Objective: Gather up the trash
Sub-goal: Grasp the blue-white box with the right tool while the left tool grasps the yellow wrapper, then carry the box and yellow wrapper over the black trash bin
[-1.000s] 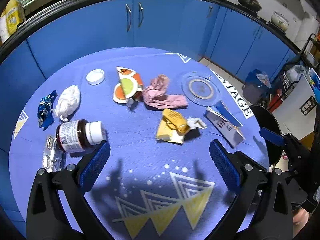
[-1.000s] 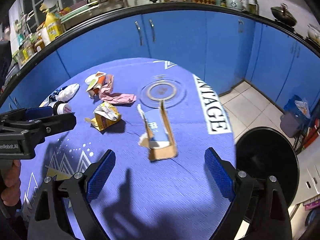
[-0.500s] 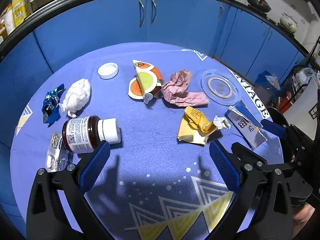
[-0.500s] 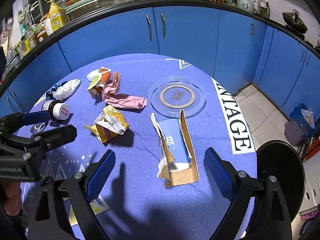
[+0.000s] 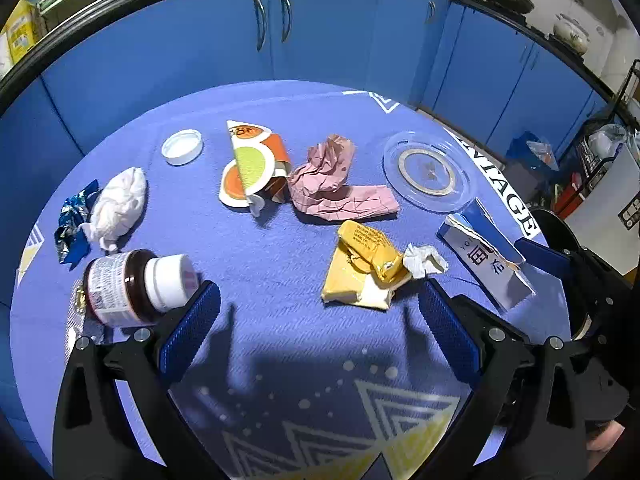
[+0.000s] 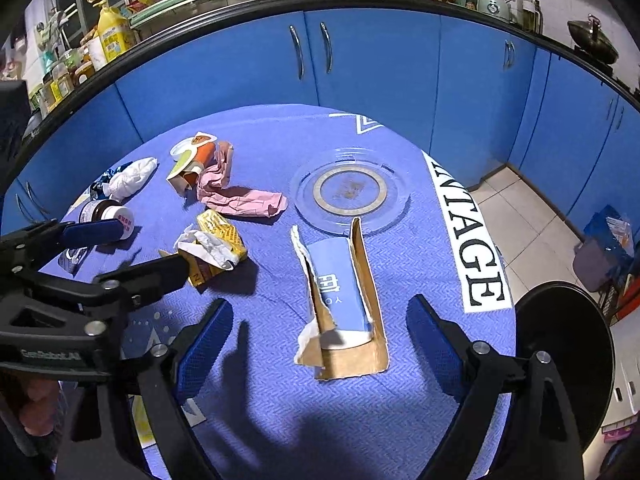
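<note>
- My left gripper (image 5: 318, 328) hung wide open and empty over the near part of the bench (image 5: 280, 360), its blue pads (image 5: 188, 332) well apart.
- My right gripper (image 6: 318, 340) was just as wide and held nothing; the torn blue carton (image 6: 340, 296) lay on the bench between and just ahead of its fingers, near the bench's right edge.
- Beside my left gripper's left finger lay a brown pill bottle (image 5: 132, 286) on its side, white cap toward the bench's middle, with a blister pack (image 5: 76, 312) partly under it at the left edge.
- Ahead of the left gripper's right finger sat a crumpled yellow wrapper (image 5: 362, 272), a small white paper scrap (image 5: 424, 260) touching it.
- Farther along the left edge lay a white tissue wad (image 5: 120, 204) touching a blue foil wrapper (image 5: 74, 224).
- Toward the middle of the bench a crushed orange-and-green paper cup (image 5: 252, 172) lay against a crumpled pink paper (image 5: 336, 184).
- A clear plastic lid (image 6: 352, 192) lay flat beyond the carton, just at its far end.
- Toward the far edge sat a white bottle cap (image 5: 182, 147), apart from the rest.
- A black round bin (image 6: 560, 356) stood off the bench's right edge, below it.
</note>
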A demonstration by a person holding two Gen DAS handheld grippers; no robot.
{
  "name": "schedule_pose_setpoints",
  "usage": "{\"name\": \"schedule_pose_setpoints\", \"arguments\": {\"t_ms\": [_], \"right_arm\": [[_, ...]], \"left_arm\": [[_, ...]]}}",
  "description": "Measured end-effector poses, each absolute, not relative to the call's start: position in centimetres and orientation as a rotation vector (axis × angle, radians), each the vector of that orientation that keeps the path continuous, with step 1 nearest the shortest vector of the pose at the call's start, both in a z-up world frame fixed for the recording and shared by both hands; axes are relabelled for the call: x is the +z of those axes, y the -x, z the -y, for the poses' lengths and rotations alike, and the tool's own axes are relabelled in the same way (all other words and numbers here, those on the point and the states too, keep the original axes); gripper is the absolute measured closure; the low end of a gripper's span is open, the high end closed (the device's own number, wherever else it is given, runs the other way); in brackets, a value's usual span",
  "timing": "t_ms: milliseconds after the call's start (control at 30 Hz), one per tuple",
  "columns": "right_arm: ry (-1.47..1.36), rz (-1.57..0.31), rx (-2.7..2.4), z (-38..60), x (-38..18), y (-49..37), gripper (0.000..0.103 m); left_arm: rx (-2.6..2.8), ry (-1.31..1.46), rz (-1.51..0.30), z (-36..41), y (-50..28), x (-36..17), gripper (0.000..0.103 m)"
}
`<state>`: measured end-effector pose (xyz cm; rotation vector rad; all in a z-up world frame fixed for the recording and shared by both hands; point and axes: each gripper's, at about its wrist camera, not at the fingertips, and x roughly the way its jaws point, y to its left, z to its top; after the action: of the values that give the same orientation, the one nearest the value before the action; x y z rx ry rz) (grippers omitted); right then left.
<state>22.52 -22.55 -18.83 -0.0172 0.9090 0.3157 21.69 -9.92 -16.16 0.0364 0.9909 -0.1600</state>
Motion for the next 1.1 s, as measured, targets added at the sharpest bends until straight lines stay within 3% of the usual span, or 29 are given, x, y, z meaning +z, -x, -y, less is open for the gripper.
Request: {"name": "schedule_pose_setpoints", "arguments": {"t_ms": [200,367,500,533,600,1100], "right_arm": [[0.045,-0.923,0.32,22.3,-19.1,-22.9,0.027],[0.094,-0.914,0.327,21.9,-19.1,-22.9,0.045],[0.12,-0.905,0.332,21.7,-19.0,-23.0,0.061],[0.123,-0.904,0.335,21.6,-19.0,-23.1,0.067],[0.119,-0.907,0.35,21.6,-19.0,-23.2,0.07],[0.093,-0.857,0.326,23.4,-16.2,-21.8,0.071]], "left_arm": [[-0.166,-0.047,-1.007,10.7,-23.2,-17.2,0.005],[-0.167,-0.044,-1.024,11.0,-24.1,-17.9,0.011],[-0.157,-0.051,-1.019,11.1,-24.4,-18.1,0.03],[-0.156,-0.052,-1.015,11.1,-24.4,-18.0,0.041],[-0.158,-0.05,-1.011,11.0,-24.4,-17.9,0.059],[-0.173,-0.044,-0.942,11.5,-22.2,-14.1,0.061]]}}
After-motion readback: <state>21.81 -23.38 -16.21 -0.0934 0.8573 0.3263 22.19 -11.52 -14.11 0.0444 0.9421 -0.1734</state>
